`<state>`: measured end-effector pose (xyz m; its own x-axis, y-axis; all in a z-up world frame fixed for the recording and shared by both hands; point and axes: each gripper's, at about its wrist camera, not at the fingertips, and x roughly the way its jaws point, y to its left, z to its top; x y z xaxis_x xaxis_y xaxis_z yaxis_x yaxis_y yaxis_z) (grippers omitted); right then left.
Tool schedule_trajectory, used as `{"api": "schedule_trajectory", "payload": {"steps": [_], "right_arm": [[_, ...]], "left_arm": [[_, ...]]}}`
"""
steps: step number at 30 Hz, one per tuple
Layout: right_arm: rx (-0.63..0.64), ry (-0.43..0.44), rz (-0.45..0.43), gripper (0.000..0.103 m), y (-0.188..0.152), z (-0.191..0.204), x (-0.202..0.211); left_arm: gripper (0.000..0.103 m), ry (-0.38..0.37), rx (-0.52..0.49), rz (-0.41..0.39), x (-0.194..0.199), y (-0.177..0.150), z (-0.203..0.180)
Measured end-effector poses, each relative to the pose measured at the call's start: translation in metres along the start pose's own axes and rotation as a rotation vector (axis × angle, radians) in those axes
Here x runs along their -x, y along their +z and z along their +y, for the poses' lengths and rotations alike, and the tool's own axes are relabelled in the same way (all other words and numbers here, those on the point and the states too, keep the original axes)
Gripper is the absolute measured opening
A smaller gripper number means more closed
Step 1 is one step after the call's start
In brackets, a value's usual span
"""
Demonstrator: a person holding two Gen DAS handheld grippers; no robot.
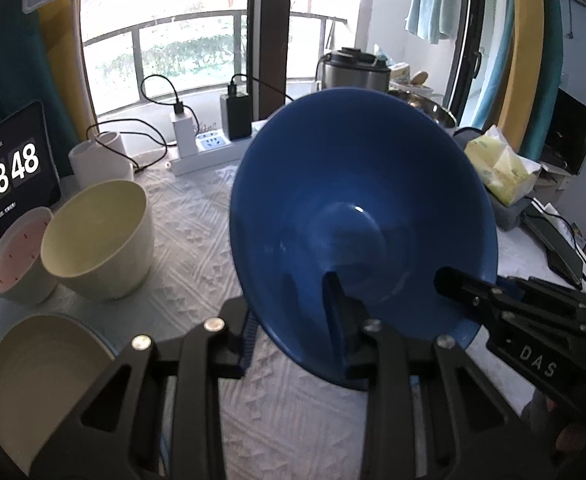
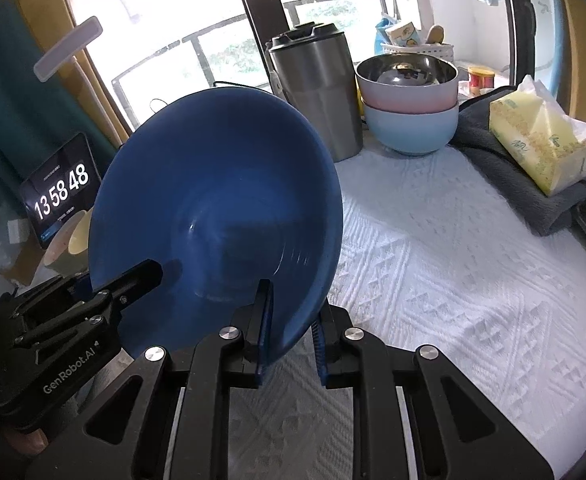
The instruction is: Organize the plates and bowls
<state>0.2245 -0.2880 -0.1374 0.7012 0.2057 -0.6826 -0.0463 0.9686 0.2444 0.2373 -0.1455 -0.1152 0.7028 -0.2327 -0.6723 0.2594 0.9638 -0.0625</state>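
You've got the blue bowl (image 1: 363,216) up off the table's white textured cloth (image 2: 453,264), tilted steeply so its inside faces you, held from both sides. Your left gripper (image 1: 293,320) pinches the bowl's near-left rim, one finger inside, one behind the wall; your right gripper (image 2: 293,320) pinches the opposite rim the same way, inner finger on the blue inside, outer finger behind. In the left wrist view the right gripper's finger shows lying on the bowl's lower right rim; the right wrist view shows the left gripper's likewise at lower left. Along the table's left edge: two cream bowls (image 1: 101,236), one nearer you (image 1: 41,376), plus a smaller pink-lined bowl (image 1: 21,256) touching the far cream one. Clock tablet (image 1: 9,176) stands at the left edge behind them. At the far edge: power strip (image 1: 209,148) with chargers, steel tumbler (image 2: 317,88), steel bowl in a pink bowl (image 2: 409,92) stacked in a light blue bowl (image 2: 413,128). Tissue pack (image 2: 541,144) sits on a grey towel (image 2: 513,184) at the right edge.
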Motion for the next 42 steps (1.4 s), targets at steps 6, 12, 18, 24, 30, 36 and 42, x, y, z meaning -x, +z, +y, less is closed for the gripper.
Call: {"api": "schedule_trajectory", "payload": {"steps": [6, 12, 18, 24, 30, 36, 42], "right_arm": [[0.004, -0.001, -0.006, 0.020, -0.008, 0.007, 0.012], [0.009, 0.000, -0.008, 0.020, -0.017, 0.015, 0.023], [0.015, -0.005, -0.004, 0.020, -0.026, 0.023, 0.032], [0.018, -0.008, 0.005, 0.020, -0.034, 0.030, 0.037], [0.024, -0.009, 0.023, 0.020, -0.042, 0.038, 0.040], [0.024, -0.012, 0.039, 0.020, -0.050, 0.043, 0.041], [0.015, -0.021, 0.053, 0.021, -0.053, 0.044, 0.042]], "left_arm": [[0.031, -0.002, 0.003, -0.010, 0.015, -0.007, 0.002], [0.031, -0.005, 0.011, -0.010, 0.028, -0.015, 0.004], [0.031, -0.010, 0.021, -0.012, 0.039, -0.023, 0.008], [0.031, -0.008, 0.031, -0.003, 0.047, -0.033, 0.011], [0.031, -0.004, 0.040, -0.001, 0.055, -0.043, 0.015], [0.032, 0.000, 0.049, 0.010, 0.060, -0.050, 0.019], [0.032, 0.000, 0.055, 0.011, 0.065, -0.057, 0.022]]}}
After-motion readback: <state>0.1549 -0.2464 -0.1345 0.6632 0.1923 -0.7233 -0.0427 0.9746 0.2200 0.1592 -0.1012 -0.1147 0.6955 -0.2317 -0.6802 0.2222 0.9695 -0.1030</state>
